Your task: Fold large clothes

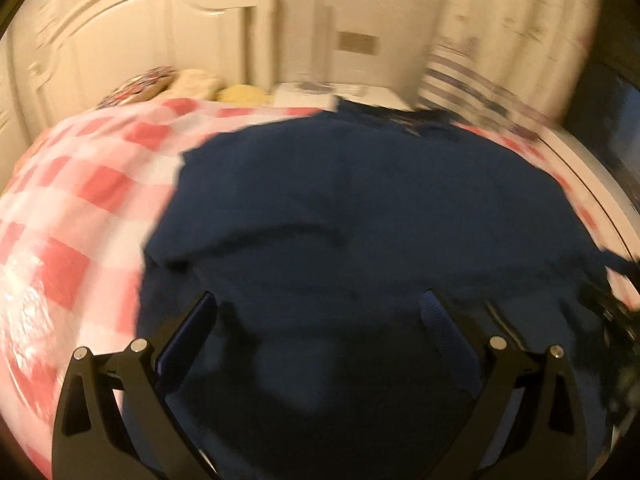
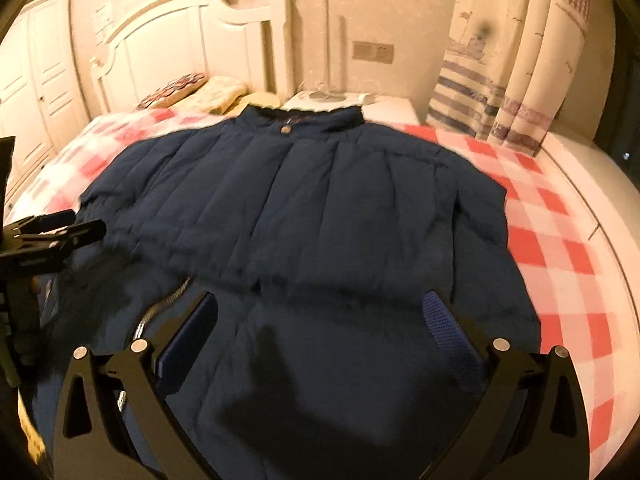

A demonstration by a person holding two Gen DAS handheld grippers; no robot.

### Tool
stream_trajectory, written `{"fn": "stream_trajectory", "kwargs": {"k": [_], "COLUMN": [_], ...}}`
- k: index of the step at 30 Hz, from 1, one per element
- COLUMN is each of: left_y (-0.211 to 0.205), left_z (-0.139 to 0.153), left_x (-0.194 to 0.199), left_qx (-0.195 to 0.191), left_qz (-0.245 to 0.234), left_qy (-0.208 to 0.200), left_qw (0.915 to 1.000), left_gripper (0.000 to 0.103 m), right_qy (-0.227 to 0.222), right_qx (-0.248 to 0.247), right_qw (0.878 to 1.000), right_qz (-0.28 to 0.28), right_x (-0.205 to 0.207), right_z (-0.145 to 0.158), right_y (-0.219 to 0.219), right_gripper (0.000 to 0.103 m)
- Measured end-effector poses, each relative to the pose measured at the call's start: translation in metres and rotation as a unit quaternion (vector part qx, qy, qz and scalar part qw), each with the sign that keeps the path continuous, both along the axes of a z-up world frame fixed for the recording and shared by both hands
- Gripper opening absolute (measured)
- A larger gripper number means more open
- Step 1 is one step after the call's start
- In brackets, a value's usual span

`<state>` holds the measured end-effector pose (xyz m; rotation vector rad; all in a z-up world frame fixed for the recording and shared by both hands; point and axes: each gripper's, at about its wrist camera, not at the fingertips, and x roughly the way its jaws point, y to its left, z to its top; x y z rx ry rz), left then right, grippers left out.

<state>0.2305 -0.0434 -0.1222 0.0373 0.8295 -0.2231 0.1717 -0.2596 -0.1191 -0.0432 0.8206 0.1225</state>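
Right gripper (image 2: 320, 316): your fingers stand wide apart, nothing between them; they hang over the near part of the jacket.
Left gripper (image 1: 320, 312): your fingers spread just as wide, empty, over the jacket's near left part. It also shows at the left edge of your right wrist view (image 2: 60, 232); there I cannot tell how its jaws stand.
Jacket (image 2: 304, 208): navy, quilted, laid flat across the bed, collar toward the headboard end, hem toward you.
Zip (image 2: 160, 308): silver teeth show on the jacket near your right gripper's left finger, running toward the near edge.
Snap (image 2: 285, 129): a small metal button just below the collar.
Bedspread (image 2: 548, 240): red-and-white check, under the jacket, bare along both sides of the bed.
Left wrist view: blurred; jacket detail cannot be read there.
Pillows (image 2: 208, 92): at the head of the bed, against the headboard.
Headboard (image 2: 188, 36): white, carved, at the far edge.
Nightstand (image 2: 360, 104): white, beside the far right corner of the bed.
Curtain (image 2: 516, 60): pale with blue stripes, far right.
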Motion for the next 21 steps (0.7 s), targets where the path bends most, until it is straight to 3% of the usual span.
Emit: {"fn": "stream_trajectory", "kwargs": {"k": [2,4,5,8,11,13,15,18,21], "left_y": [-0.015,-0.033,-0.036,-0.037,-0.038,-0.046,-0.051,-0.042,-0.028], "left_z": [-0.010,-0.032,-0.033,-0.024,-0.013,-0.018,-0.032,-0.030,-0.018], "left_x": [-0.011,-0.011,-0.011,-0.017,-0.034,-0.044,-0.046,-0.046,-0.062], "left_qx": [0.016,0.066,0.076,0.085,0.066,0.077,0.099,0.085,0.073], "left_qz": [-0.022,-0.034,-0.031,-0.014,-0.027,-0.043,-0.049,-0.040,-0.030], "left_qy": [0.007,0.029,0.029,0.024,0.005,0.011,0.019,0.032,0.014], "left_qw": [0.9996,0.9968,0.9962,0.9960,0.9974,0.9961,0.9938,0.9951,0.9967], "left_gripper": [0.101,0.101,0.101,0.101,0.101,0.101,0.101,0.101,0.101], "right_qy": [0.027,0.063,0.061,0.054,0.025,0.031,0.072,0.073,0.054], "right_qx": [-0.006,-0.021,-0.025,-0.028,-0.009,-0.026,-0.069,-0.064,-0.063], "right_qw": [0.999,0.998,0.998,0.998,0.998,0.996,0.991,0.991,0.994], "right_qz": [0.021,0.023,0.020,0.015,0.050,0.076,0.092,0.088,0.075], "right_x": [-0.003,0.001,0.000,-0.009,-0.027,-0.029,-0.025,-0.026,-0.039], "right_z": [-0.015,-0.032,-0.030,-0.020,-0.006,-0.012,-0.037,-0.032,-0.019], "right_y": [0.004,0.009,0.011,0.016,0.033,0.046,0.063,0.060,0.046], "right_gripper": [0.098,0.098,0.098,0.098,0.098,0.098,0.099,0.098,0.098]}}
